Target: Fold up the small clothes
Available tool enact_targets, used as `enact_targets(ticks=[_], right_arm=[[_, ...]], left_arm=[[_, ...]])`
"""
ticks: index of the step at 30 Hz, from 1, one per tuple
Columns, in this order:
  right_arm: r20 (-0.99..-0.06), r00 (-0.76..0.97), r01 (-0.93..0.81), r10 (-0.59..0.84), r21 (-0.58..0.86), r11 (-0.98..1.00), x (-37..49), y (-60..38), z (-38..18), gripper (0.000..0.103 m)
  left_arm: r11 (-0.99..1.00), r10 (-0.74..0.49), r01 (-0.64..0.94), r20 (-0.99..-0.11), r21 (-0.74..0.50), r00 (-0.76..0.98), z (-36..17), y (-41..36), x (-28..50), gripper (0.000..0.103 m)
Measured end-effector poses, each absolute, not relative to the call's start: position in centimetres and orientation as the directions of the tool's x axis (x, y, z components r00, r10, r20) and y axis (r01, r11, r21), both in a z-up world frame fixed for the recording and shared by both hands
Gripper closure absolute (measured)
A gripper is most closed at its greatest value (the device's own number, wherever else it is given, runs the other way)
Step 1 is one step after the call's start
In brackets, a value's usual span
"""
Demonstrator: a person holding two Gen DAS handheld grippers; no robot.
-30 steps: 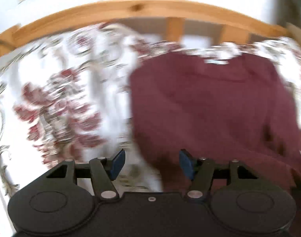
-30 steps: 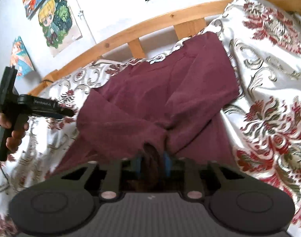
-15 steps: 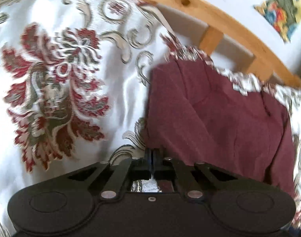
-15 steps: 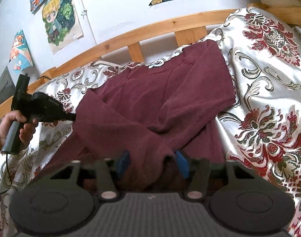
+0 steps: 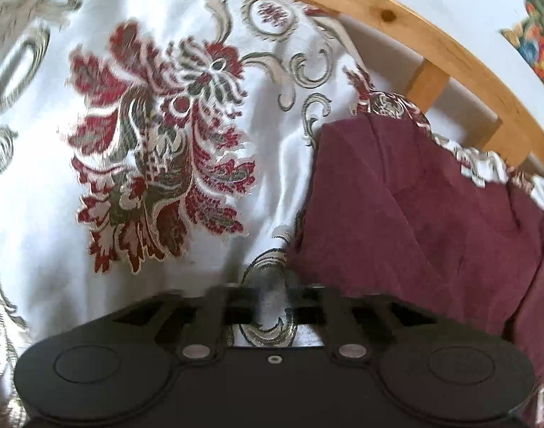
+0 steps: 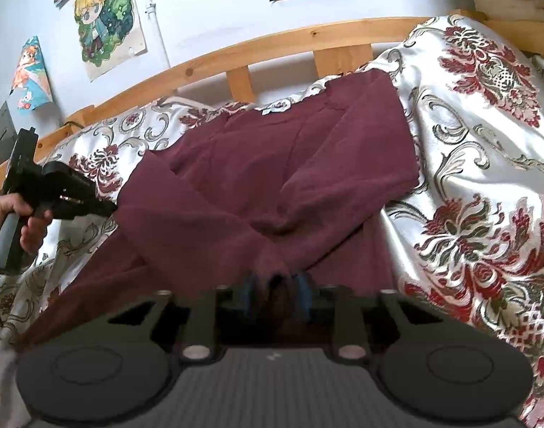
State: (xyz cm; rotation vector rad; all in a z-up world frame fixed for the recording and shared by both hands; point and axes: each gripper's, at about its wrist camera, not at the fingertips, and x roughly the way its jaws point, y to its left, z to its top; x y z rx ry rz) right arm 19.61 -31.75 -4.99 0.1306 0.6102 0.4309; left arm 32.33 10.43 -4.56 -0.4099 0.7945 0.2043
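A maroon long-sleeved top (image 6: 272,164) lies on a floral bedspread, both sleeves folded across its body. In the left wrist view the top (image 5: 414,221) lies at the right. My left gripper (image 5: 272,289) is blurred, its fingers a little apart with only bedspread between them, just left of the top's edge. It also shows in the right wrist view (image 6: 104,208), at the top's left side. My right gripper (image 6: 275,281) is over the top's lower middle, its blue pads blurred and narrowly apart, with dark cloth between them.
The white bedspread with red flowers (image 5: 158,164) covers the bed (image 6: 486,178). A wooden bed rail (image 6: 272,46) runs along the back, with a white wall and cartoon posters (image 6: 104,25) behind it.
My left gripper, shut half a second ago at the top's left edge, now has its fingers apart. My right gripper's pads, wide open then, have drawn closer together over the cloth.
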Motion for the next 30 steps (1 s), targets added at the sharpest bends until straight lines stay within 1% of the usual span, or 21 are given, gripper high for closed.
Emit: enact_targets(ticks=[1,2,3,5,8,9,10,12,13,14,15,17,18,22,23,25,27,30], right_arm=[[-0.52,0.742,-0.35,0.422,0.236,0.906,19.5,-31.8,-4.9,0.052],[-0.514,0.754,-0.348,0.41,0.217,0.912,19.4,-31.6,-4.7,0.047],[-0.509,0.765,-0.347,0.395,0.191,0.918,19.2,-31.4,-4.6,0.045],[-0.498,0.79,-0.343,0.357,0.123,0.931,18.8,-30.9,-4.6,0.037],[-0.495,0.827,-0.313,0.267,-0.012,0.95,18.3,-29.8,-4.8,0.032],[-0.5,0.836,-0.297,0.228,-0.063,0.953,18.2,-29.3,-5.0,0.031],[-0.512,0.839,-0.281,0.186,-0.113,0.953,18.3,-29.0,-5.1,0.029],[-0.531,0.839,-0.249,0.118,-0.182,0.951,18.6,-28.5,-5.5,0.027],[-0.535,0.838,-0.236,0.103,-0.187,0.954,18.6,-28.7,-5.6,0.026],[-0.543,0.835,-0.222,0.091,-0.182,0.958,18.7,-28.9,-5.6,0.021],[-0.549,0.832,-0.206,0.077,-0.177,0.962,18.7,-29.2,-5.5,0.019],[-0.552,0.832,-0.176,0.06,-0.16,0.971,18.5,-30.0,-5.2,0.017],[-0.554,0.83,-0.168,0.067,-0.134,0.977,18.4,-30.5,-4.9,0.015],[-0.541,0.832,-0.156,0.118,-0.023,0.988,17.6,-32.1,-3.0,0.004],[-0.536,0.832,-0.176,0.147,-0.004,0.984,17.2,-32.1,-2.4,0.001],[-0.516,0.832,-0.233,0.202,0.006,0.973,16.1,-31.8,-1.2,0.0],[-0.511,0.828,-0.278,0.23,-0.018,0.961,14.7,-31.4,-0.2,0.0],[-0.525,0.815,-0.336,0.245,-0.085,0.938,12.2,-30.8,0.5,0.0]], left_arm=[[0.907,0.03,-0.321,-0.719,-0.271,0.694,-4.3,10.3,32.1,0.044],[0.915,0.04,-0.31,-0.705,-0.259,0.708,-4.0,9.9,31.8,0.041],[0.922,0.045,-0.298,-0.697,-0.247,0.716,-3.8,9.6,31.8,0.039],[0.937,0.058,-0.283,-0.704,-0.207,0.708,-3.7,8.9,32.2,0.039],[0.941,0.156,-0.326,-0.745,-0.087,0.649,-4.4,8.1,33.6,0.041],[0.938,0.177,-0.339,-0.755,-0.064,0.631,-4.7,8.1,33.9,0.044],[0.935,0.192,-0.353,-0.767,-0.048,0.613,-5.1,8.1,34.3,0.044],[0.931,0.199,-0.361,-0.769,-0.044,0.607,-5.2,8.1,34.5,0.044],[0.93,0.204,-0.364,-0.768,-0.041,0.608,-5.1,8.0,34.4,0.043],[0.93,0.208,-0.366,-0.768,-0.037,0.606,-5.0,8.0,34.3,0.041],[0.929,0.21,-0.367,-0.767,-0.036,0.606,-4.9,8.0,34.0,0.039],[0.931,0.194,-0.361,-0.766,-0.053,0.613,-4.4,8.1,32.9,0.036],[0.933,0.174,-0.352,-0.765,-0.073,0.62,-4.2,8.2,32.3,0.033],[0.938,0.126,-0.324,-0.748,-0.123,0.652,-3.0,8.3,28.2,0.017],[0.944,0.118,-0.306,-0.74,-0.123,0.662,-2.6,7.9,26.8,0.015],[0.96,0.102,-0.259,-0.727,-0.108,0.68,-1.9,7.1,24.5,0.007],[0.978,0.076,-0.191,-0.71,-0.083,0.7,-1.2,6.3,21.8,0.003],[0.996,0.02,-0.073,-0.685,-0.048,0.729,-0.7,4.8,18.3,0.001]])
